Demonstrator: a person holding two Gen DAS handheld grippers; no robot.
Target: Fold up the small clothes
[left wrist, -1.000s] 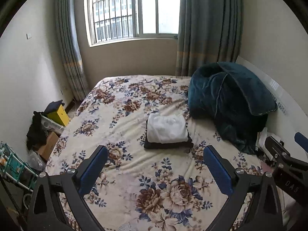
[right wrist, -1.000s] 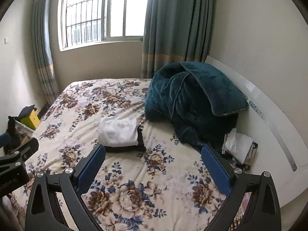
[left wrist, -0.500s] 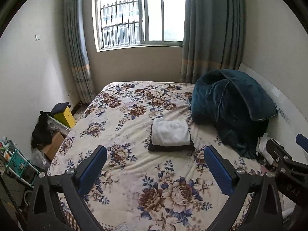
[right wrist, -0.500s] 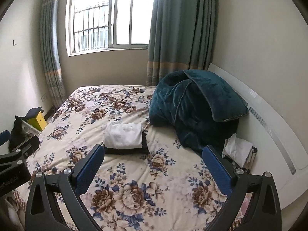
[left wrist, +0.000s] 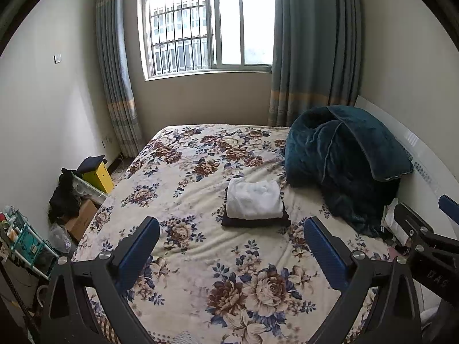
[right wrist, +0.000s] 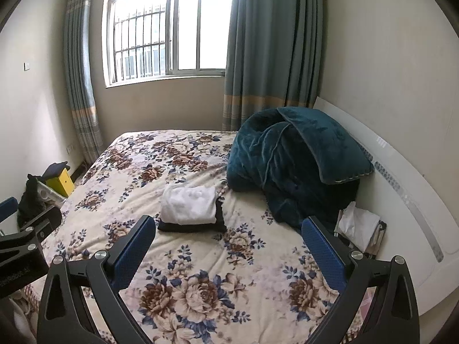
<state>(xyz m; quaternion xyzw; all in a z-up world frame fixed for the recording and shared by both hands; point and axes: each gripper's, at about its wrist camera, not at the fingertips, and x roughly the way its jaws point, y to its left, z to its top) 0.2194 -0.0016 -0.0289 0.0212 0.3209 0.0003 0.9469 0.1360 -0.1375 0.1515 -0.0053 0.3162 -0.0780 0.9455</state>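
A folded white garment (left wrist: pixel 254 198) lies on top of a folded dark garment (left wrist: pixel 258 222) in the middle of the floral bed (left wrist: pixel 200 258). The stack also shows in the right wrist view, white (right wrist: pixel 189 204) over dark (right wrist: pixel 195 226). My left gripper (left wrist: pixel 231 233) is open and empty, held above the near part of the bed, well short of the stack. My right gripper (right wrist: pixel 229 232) is open and empty, to the right of the left one. Each gripper shows at the edge of the other's view.
A dark teal quilt (left wrist: pixel 344 160) is heaped at the bed's right, against the white headboard (right wrist: pixel 401 200). White papers (right wrist: pixel 358 226) lie beside it. A yellow box (left wrist: pixel 97 176), cardboard box and clutter stand on the floor at left. Window and curtains are behind.
Both grippers have pulled back and risen away from the stack, which looks smaller and farther. Both stay open. The folded garments have not moved.
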